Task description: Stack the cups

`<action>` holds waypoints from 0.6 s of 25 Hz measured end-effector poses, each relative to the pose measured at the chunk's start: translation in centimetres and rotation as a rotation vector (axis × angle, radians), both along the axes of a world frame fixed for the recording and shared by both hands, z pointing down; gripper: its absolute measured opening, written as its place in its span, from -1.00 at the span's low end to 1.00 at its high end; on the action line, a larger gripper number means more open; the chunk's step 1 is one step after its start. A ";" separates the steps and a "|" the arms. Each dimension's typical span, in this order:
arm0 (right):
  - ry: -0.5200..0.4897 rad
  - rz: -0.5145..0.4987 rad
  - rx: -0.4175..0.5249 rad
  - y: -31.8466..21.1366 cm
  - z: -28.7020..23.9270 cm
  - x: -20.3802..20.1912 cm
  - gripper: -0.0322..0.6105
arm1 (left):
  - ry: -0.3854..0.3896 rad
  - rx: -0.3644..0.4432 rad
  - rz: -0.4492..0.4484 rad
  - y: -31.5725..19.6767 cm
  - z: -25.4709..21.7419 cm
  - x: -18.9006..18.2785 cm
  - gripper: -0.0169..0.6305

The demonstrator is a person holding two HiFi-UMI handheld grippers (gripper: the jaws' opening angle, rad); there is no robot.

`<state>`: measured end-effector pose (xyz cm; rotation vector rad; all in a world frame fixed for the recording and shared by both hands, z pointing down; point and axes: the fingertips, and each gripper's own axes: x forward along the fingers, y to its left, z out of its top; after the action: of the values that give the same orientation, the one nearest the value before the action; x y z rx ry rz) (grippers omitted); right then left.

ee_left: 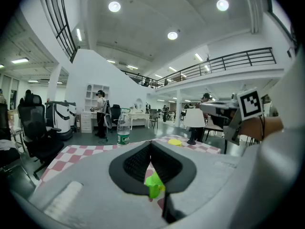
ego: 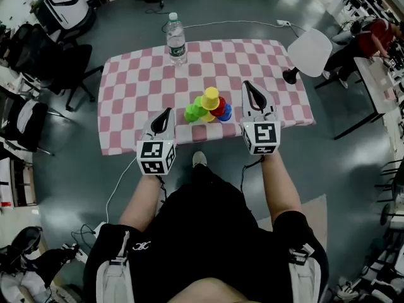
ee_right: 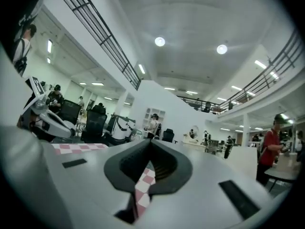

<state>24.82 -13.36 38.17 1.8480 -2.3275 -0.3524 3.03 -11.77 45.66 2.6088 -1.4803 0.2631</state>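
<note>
My left gripper (ego: 169,111) and right gripper (ego: 248,86) are both closed on nothing and flank the cups (ego: 209,106), which are clustered near the table's (ego: 126,81) front edge. I judge it best to open one gripper wide and take an outer cup without nudging the pile. The bottle's (ego: 176,41) label is too small to read.

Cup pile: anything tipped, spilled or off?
Nothing stands out. The cups sit in one tight cluster with the yellow cup on top, the water bottle stands upright, and the checkered cloth lies flat with no spill.
</note>
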 end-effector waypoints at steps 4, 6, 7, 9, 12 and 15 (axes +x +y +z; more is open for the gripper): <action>-0.084 0.118 -0.008 2.6 2.5 0.9 -0.89 | 0.004 0.005 0.024 1.1 0.0 1.5 -0.90; -0.110 0.156 -0.017 3.9 3.9 0.8 -0.90 | 0.004 0.005 0.035 1.6 0.1 2.0 -0.90; -0.124 0.165 -0.021 4.5 4.4 0.6 -0.90 | 0.001 0.005 0.040 1.9 0.1 2.2 -0.90; -0.159 0.163 -0.030 5.3 5.1 0.3 -0.90 | -0.004 0.006 0.048 2.2 0.2 2.6 -0.90; -0.177 0.137 -0.029 5.9 5.3 -0.2 -0.90 | -0.009 0.010 0.055 2.7 0.0 2.8 -0.90; -0.178 0.114 -0.016 6.1 5.0 -0.7 -0.90 | -0.011 0.011 0.057 3.0 0.0 2.9 -0.90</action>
<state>24.10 -7.30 43.13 2.0716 -2.3115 -0.1610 5.89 -8.81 45.66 2.6657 -1.4157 0.2772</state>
